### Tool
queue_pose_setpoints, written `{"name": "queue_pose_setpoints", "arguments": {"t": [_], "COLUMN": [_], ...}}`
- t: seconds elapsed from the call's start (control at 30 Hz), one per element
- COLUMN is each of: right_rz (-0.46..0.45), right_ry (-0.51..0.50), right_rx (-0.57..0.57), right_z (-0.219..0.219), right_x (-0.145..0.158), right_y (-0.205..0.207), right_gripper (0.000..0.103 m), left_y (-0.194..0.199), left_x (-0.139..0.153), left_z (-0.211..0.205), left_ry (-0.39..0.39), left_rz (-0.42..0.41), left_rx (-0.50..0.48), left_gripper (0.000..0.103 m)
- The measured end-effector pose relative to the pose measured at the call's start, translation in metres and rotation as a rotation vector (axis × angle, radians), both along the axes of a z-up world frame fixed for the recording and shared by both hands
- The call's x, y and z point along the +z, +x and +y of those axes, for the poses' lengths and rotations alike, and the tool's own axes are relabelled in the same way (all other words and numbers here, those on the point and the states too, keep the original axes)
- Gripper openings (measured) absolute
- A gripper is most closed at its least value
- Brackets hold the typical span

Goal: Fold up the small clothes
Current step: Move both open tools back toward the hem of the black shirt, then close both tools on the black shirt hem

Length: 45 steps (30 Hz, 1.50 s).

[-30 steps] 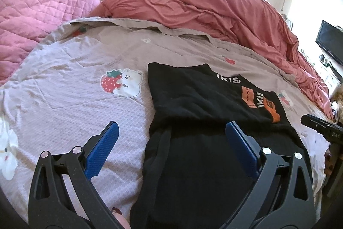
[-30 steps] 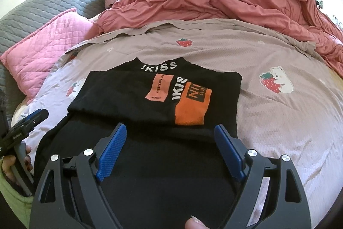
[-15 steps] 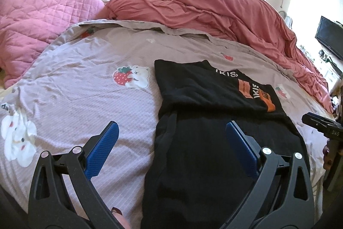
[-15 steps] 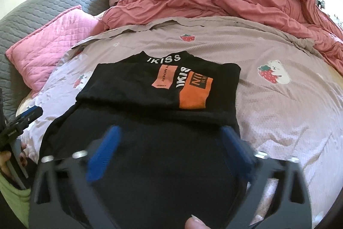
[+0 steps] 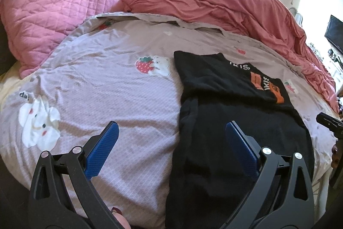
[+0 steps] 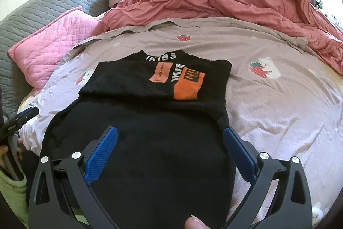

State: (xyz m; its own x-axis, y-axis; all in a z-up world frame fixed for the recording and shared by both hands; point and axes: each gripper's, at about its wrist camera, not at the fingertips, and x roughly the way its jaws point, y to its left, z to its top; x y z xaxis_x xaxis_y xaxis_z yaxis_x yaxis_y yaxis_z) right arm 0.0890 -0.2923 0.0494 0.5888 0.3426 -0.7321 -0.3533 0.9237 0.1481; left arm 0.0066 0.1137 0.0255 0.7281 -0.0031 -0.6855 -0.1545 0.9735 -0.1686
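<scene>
My right gripper [image 6: 170, 150] has just spread its fingers wide, empty, above the half-folded black printed top [image 6: 150, 121]. My left gripper [image 5: 171, 145] hangs open too; both pull back, so this fold looks set.

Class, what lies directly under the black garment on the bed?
The black garment lies on the mauve bedspread printed with strawberries and bears. Its top part is folded over its lower part. The bedspread beneath it is covered from view.

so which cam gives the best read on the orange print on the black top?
Right wrist. The orange print on the black top faces that camera near frame centre, both patches and the white lettering readable. In the left wrist view the print is oblique and squashed, lettering cut off by the fold.
</scene>
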Motion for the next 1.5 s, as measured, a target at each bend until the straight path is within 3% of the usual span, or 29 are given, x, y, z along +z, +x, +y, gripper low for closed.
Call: {"name": "queue_pose_setpoints", "arguments": {"t": [0.37,0.9,0.97,1.0,1.03,1.1,1.3,1.43,1.5], "right_rz": [0.023,0.147,0.163,0.17,0.176,0.186,0.213,0.211,0.22], "right_ry": [-0.033,-0.084,-0.085,-0.097,-0.102,-0.099,-0.084,-0.087,-0.079], "right_rx": [-0.027,-0.035,-0.032,-0.027,-0.024,-0.03,-0.004,-0.001,-0.003], "right_z": [-0.029,-0.057,-0.061,-0.063,-0.065,-0.07,-0.069,-0.065,-0.066], "right_x": [-0.005,-0.043,-0.047,-0.049,-0.05,-0.052,-0.058,-0.062,-0.066], "right_y": [-0.021,-0.056,-0.061,-0.063,-0.064,-0.066,-0.066,-0.065,-0.064], "right_gripper": [0.098,0.097,0.091,0.079,0.074,0.071,0.042,0.037,0.036], "left_y": [-0.019,-0.041,-0.043,-0.043,-0.043,-0.044,-0.044,-0.044,-0.044], "left_x": [-0.011,-0.038,-0.04,-0.041,-0.042,-0.043,-0.047,-0.05,-0.051], "left_z": [-0.001,-0.014,-0.015,-0.016,-0.016,-0.016,-0.016,-0.019,-0.02], "left_ry": [-0.016,-0.038,-0.036,-0.037,-0.038,-0.038,-0.037,-0.038,-0.038], "left_rz": [0.064,0.155,0.159,0.161,0.164,0.17,0.187,0.192,0.197], "left_rx": [-0.002,-0.027,-0.03,-0.031,-0.032,-0.032,-0.029,-0.041,-0.047], "left_gripper": [0.093,0.093,0.089,0.085,0.084,0.08,0.053,0.038,0.037]}}
